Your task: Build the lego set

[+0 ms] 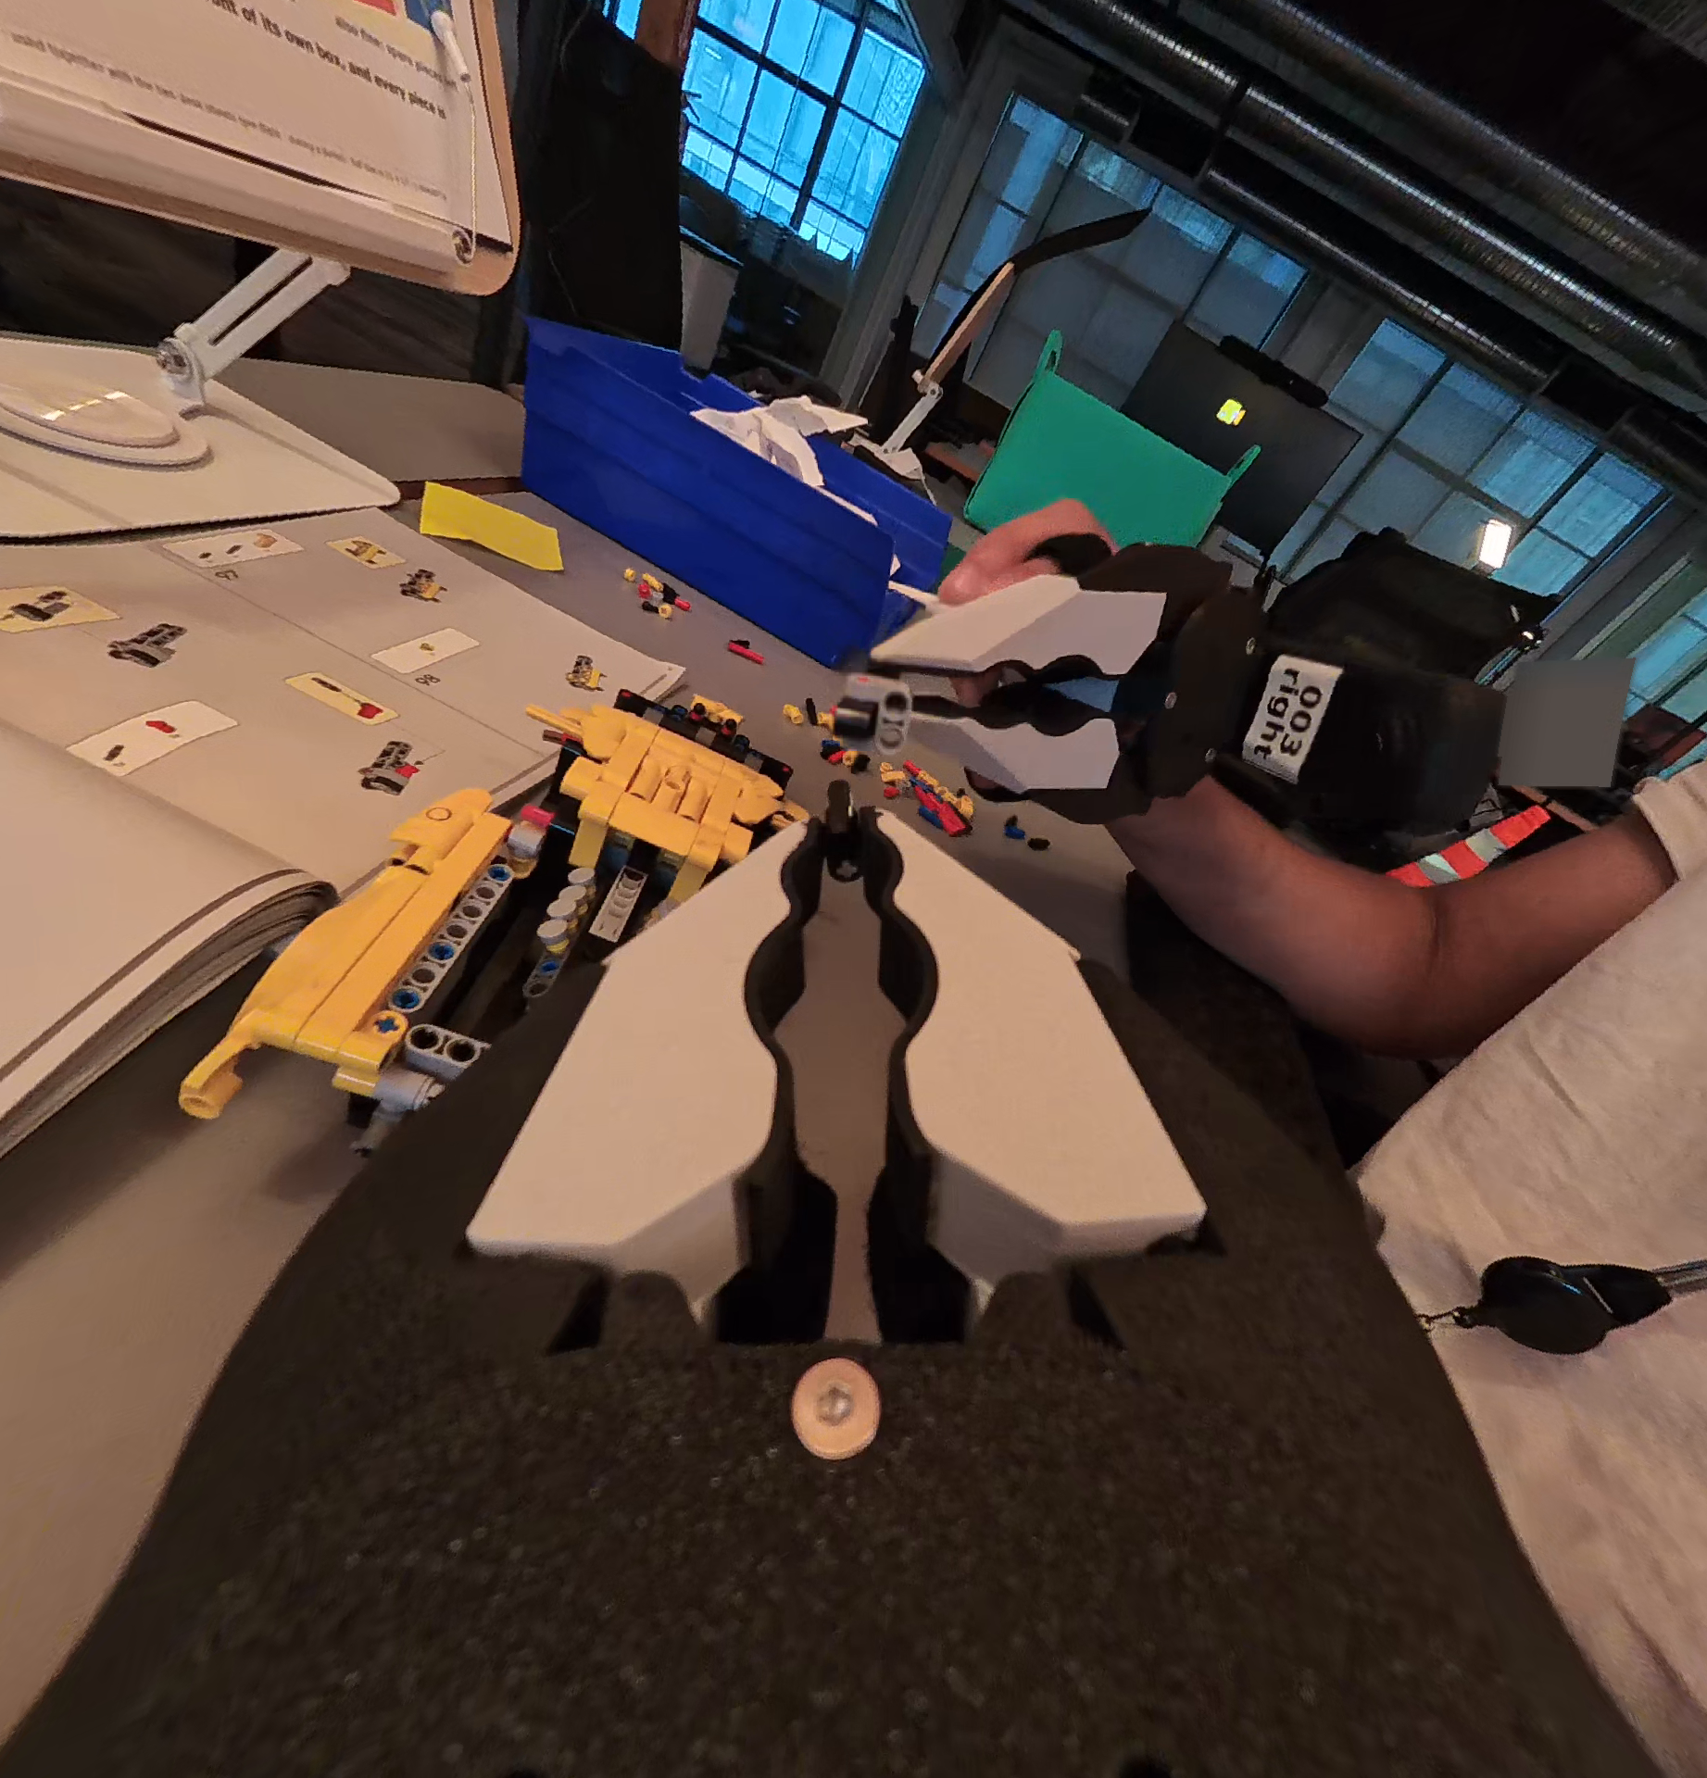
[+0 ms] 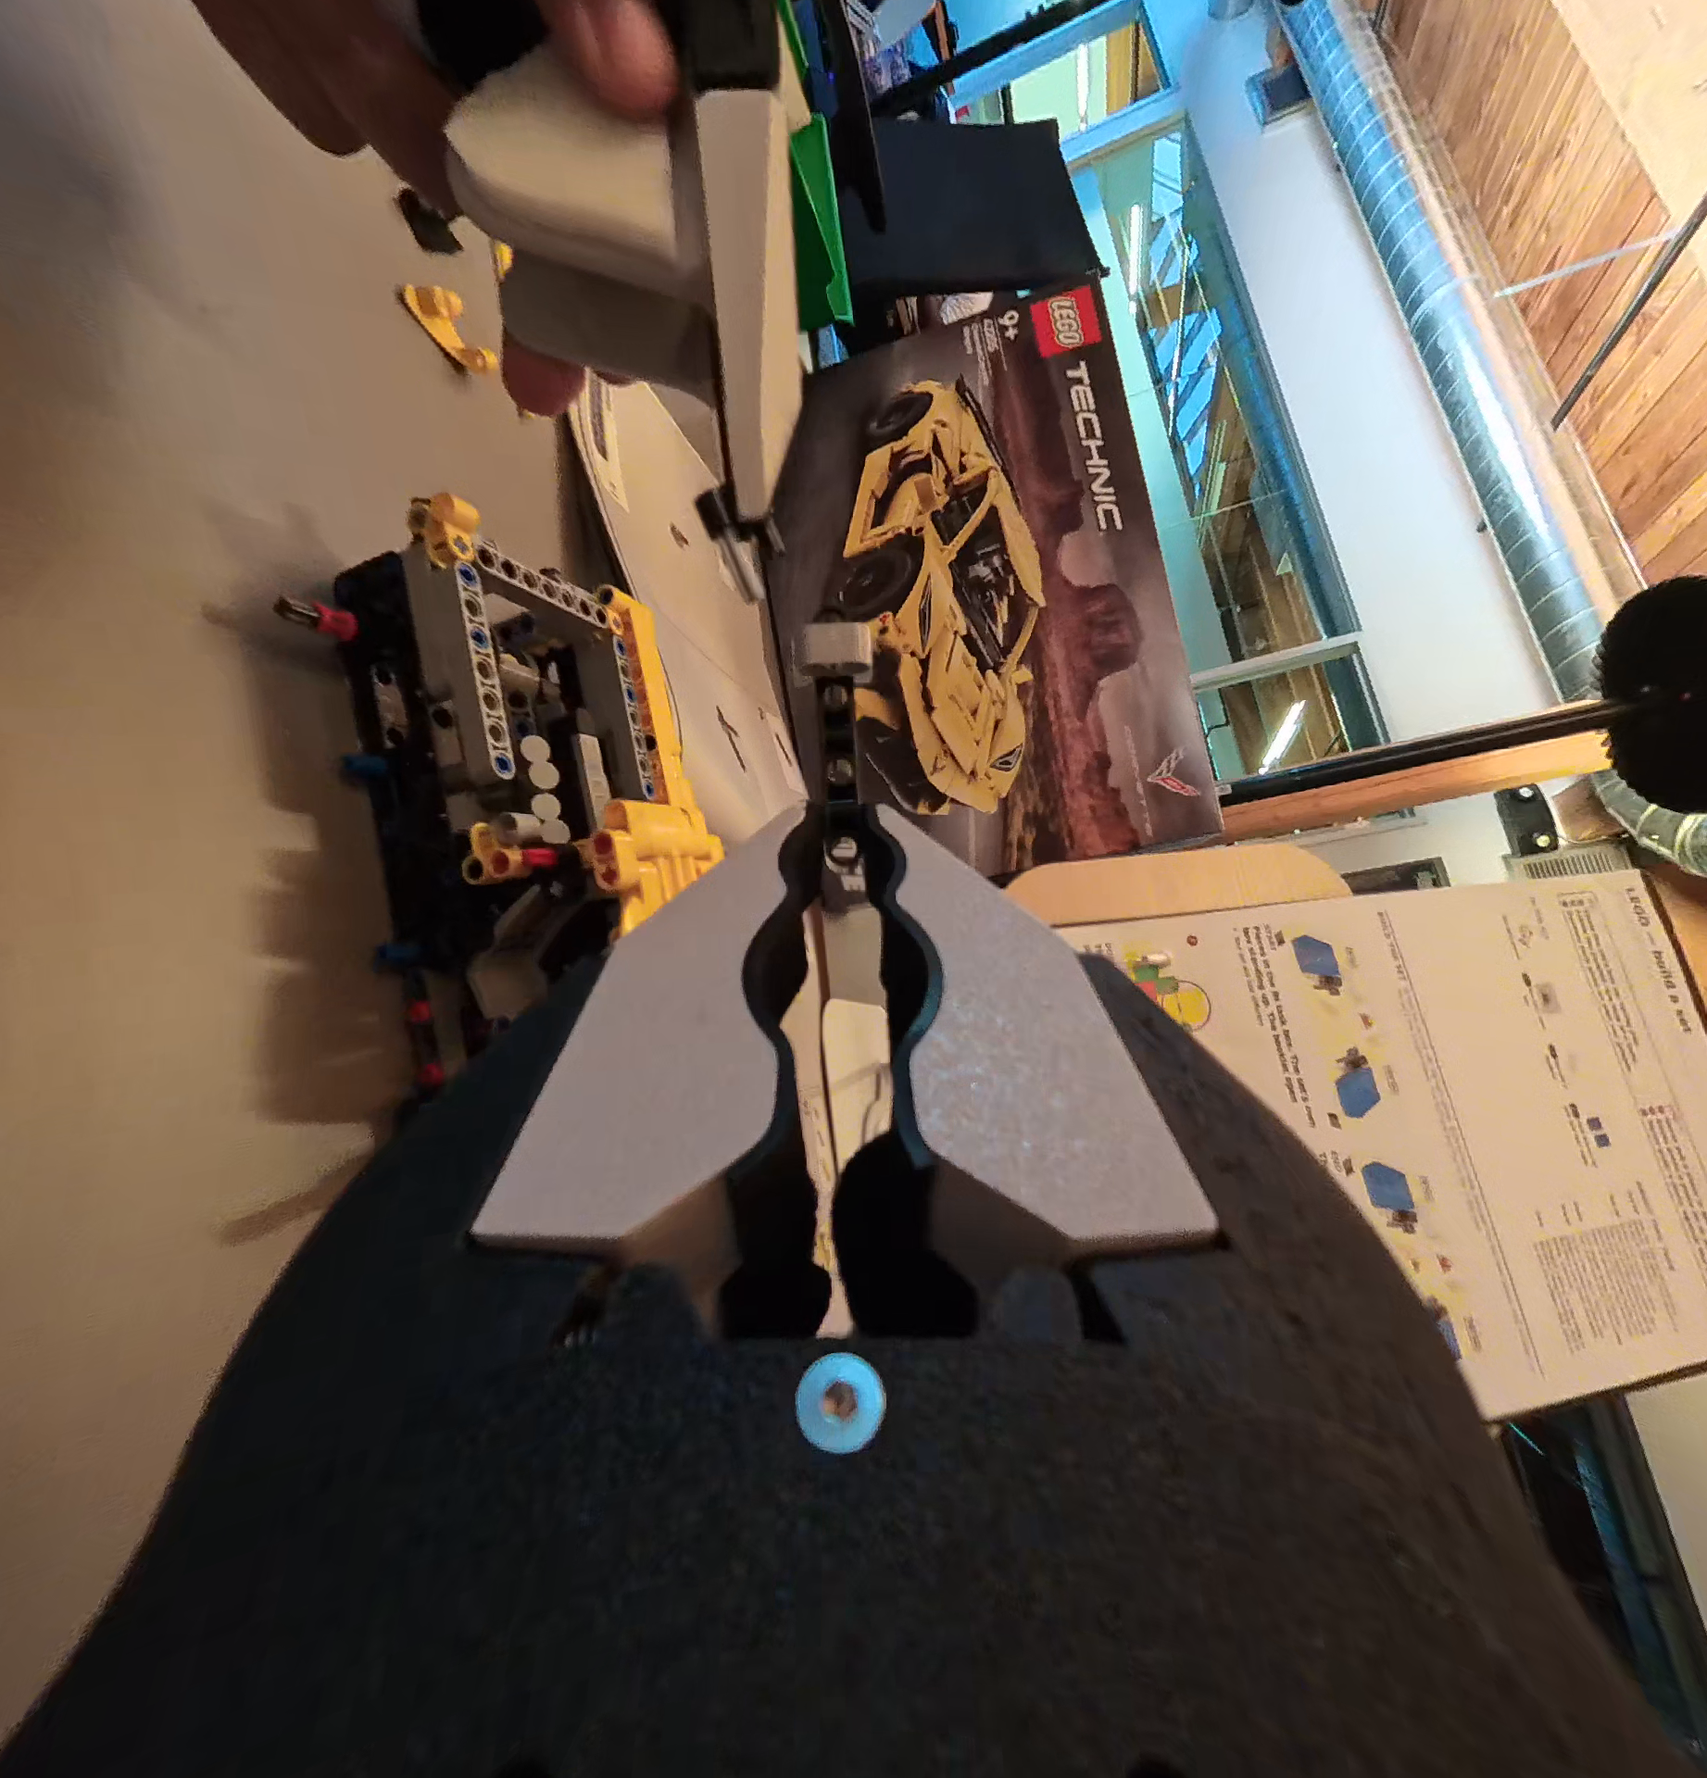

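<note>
A: How are the jaws of the left gripper [image 1: 841, 827] set?

B: They are clenched on a small black pin [image 1: 840, 806], which is held at the very tips, above the table [image 1: 368, 1183].

A: And the right gripper [image 2: 841, 835]?

B: A black beam [image 2: 838, 746] is grasped between its tips. A grey connector [image 2: 835, 647] is seated on the beam's far end. In the left wrist view the same gripper is seen side-on, raised over the table, with beam and connector projecting toward the model.

A: Where is the model located?

B: The part-built yellow model [image 1: 666, 779] is laid on the table just beyond the left gripper's tips. A long yellow panel section [image 1: 368, 962] is placed beside it, against the edge of the open booklet [image 1: 253, 693].

A: What is found farther off?

B: Loose pieces [image 1: 917, 779] are scattered between the model and the right gripper. A blue bin [image 1: 695, 500] is set behind them. In the right wrist view the set's box [image 2: 1003, 596] is stood beyond the model.
</note>
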A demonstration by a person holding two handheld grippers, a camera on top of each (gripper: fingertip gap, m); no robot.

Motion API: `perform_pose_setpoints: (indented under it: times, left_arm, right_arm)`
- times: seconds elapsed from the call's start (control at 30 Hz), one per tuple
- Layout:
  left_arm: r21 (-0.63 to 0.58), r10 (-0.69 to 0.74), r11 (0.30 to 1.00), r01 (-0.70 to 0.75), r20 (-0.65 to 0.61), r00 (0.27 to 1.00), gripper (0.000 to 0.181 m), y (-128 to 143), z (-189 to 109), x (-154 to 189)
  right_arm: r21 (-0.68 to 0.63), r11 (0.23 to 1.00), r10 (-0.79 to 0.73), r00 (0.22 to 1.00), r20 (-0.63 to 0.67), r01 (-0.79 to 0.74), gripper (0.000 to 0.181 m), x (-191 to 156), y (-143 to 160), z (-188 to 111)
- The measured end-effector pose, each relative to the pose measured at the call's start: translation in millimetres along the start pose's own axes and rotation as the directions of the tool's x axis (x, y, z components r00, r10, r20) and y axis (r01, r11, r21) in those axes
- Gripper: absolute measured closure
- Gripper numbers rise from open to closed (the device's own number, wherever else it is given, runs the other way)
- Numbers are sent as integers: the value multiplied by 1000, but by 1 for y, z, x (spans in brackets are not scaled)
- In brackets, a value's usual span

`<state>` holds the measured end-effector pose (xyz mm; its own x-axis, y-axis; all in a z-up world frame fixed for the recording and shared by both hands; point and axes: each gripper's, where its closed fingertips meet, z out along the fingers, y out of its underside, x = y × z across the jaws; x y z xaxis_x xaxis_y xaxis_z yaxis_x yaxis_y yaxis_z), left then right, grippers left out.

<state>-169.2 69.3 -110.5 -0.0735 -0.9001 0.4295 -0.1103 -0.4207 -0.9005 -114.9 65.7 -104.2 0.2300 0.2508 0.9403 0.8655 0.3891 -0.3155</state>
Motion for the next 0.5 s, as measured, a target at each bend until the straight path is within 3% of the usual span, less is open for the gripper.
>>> perform_pose_setpoints:
  times: [0.27, 0.4, 0.5]
  left_arm:
    - [-1, -9, 1000, 9, -48, 999, 174, 0, -1, 8]
    - [-61, -24, 998, 22, -33, 999, 174, 10, 3, 4]
    - [-70, -41, 997, 41, -10, 999, 174, 13, 2, -2]
  right_arm:
    - [10, 997, 75, 991, 109, -77, 174, -17, 0, 3]
    - [13, 996, 85, 982, 169, -88, 175, -29, -1, 4]
    - [0, 991, 125, 932, 341, -133, 175, -61, -5, 2]
